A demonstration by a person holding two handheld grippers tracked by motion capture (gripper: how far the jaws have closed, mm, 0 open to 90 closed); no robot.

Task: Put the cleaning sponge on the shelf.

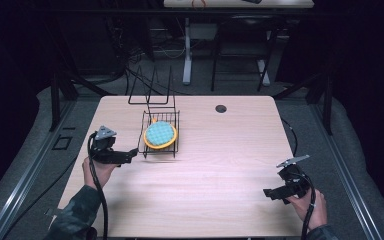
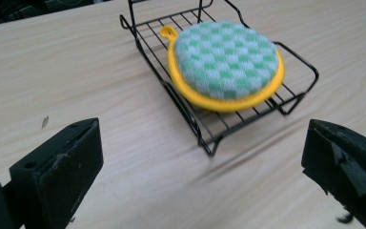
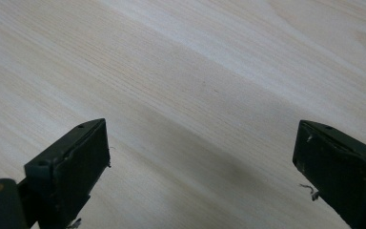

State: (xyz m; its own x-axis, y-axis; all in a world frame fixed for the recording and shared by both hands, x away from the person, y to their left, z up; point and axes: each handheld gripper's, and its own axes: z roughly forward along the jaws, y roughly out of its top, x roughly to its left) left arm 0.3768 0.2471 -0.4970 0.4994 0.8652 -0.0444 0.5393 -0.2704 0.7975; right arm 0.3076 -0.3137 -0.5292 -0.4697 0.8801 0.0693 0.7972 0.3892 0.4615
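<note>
A round green-and-white checked pad with a yellow rim (image 1: 160,134) (image 2: 225,62) lies flat in a black wire rack (image 1: 174,145) (image 2: 198,126) on the wooden table. My left gripper (image 1: 136,153) (image 2: 200,179) hovers just left of the rack's near corner, its jaws wide open with only bare table between them. My right gripper (image 1: 269,193) (image 3: 200,167) rests near the table's front right, open too, over bare wood.
The rack's tall wire back (image 1: 152,90) rises at the far side of the table (image 1: 220,170). A dark round hole (image 1: 221,108) sits near the far edge. Cables trail from both grippers toward the front edge. A desk frame (image 1: 187,55) stands beyond the table.
</note>
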